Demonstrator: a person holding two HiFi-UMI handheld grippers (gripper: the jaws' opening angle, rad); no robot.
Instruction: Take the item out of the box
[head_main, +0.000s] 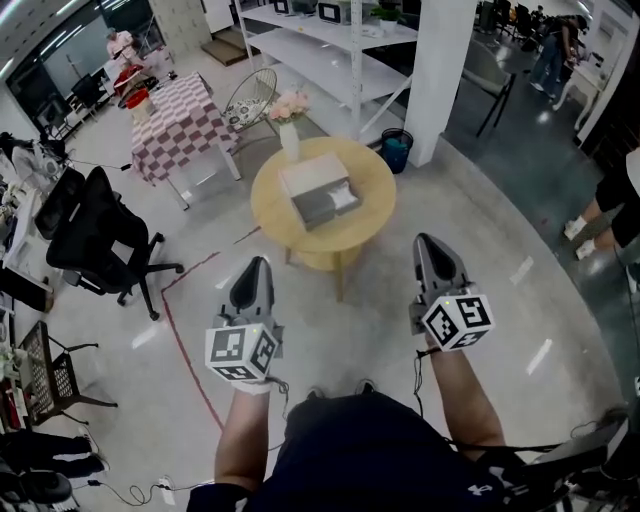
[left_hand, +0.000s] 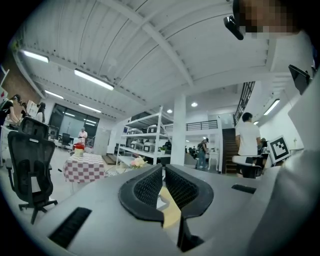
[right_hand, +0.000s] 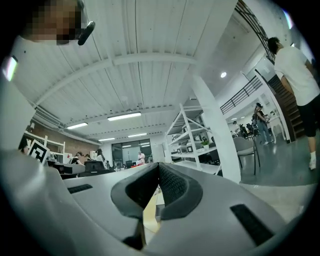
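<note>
A grey and white box (head_main: 320, 195) lies with its lid open on a round yellow table (head_main: 366, 214), a couple of steps ahead of me. A white vase of pink flowers (head_main: 288, 118) stands at the table's far left rim. My left gripper (head_main: 256, 262) hangs well short of the table, over the floor, its jaws shut on nothing. My right gripper (head_main: 427, 240) is held level with it to the right, also shut and empty. In the left gripper view the jaws meet at the left gripper (left_hand: 163, 167) tip. The right gripper (right_hand: 158, 165) jaws touch too.
A checked-cloth table (head_main: 180, 120) and a black office chair (head_main: 95, 235) stand to the left. White shelving (head_main: 330, 50), a white pillar (head_main: 445, 70) and a blue bin (head_main: 396, 150) lie behind the round table. A person (head_main: 615, 200) stands at the right edge.
</note>
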